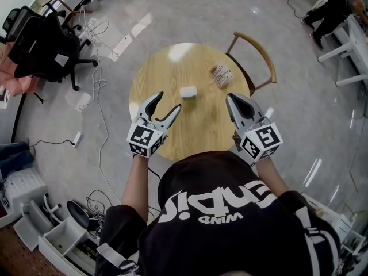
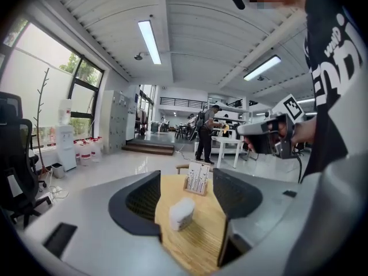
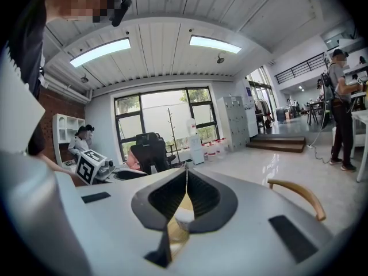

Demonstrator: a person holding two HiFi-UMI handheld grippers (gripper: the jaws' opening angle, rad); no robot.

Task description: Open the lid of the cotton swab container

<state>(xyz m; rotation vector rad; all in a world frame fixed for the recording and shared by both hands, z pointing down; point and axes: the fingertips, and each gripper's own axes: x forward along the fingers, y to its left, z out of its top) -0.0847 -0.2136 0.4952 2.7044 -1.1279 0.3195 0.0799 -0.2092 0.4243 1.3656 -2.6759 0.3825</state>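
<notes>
Resting near the middle of the round wooden table (image 1: 150, 73), the cotton swab container (image 1: 188, 92) was touched by neither gripper. A small printed packet (image 1: 222, 75) lay well apart from it, toward the wooden chair (image 1: 260, 55).

1. Left gripper (image 1: 168, 102): the jaws stood wide apart with nothing pressed between them. In the left gripper view the container appeared framed between the 2 pads but lay ahead of them on the tabletop.
2. Right gripper (image 1: 231, 98): the jaws were pressed together and held nothing. It hung over the near edge of the table, to the right of the container.

Step in hand, as judged: bringing the left gripper onto the container so that its body could be held steady.

Recommended procedure:
- Keep the container centred between the left pads until both flanks are covered.
- Seat the pads on the lower body, not on the lid. The seam between lid and body could not be made out in these views, so it should be found before closing.
- Close gently; a light plastic box of this kind probably slides or tips under an uneven squeeze.
- Open the right jaws only once the body is secured, then work the lid.
</notes>
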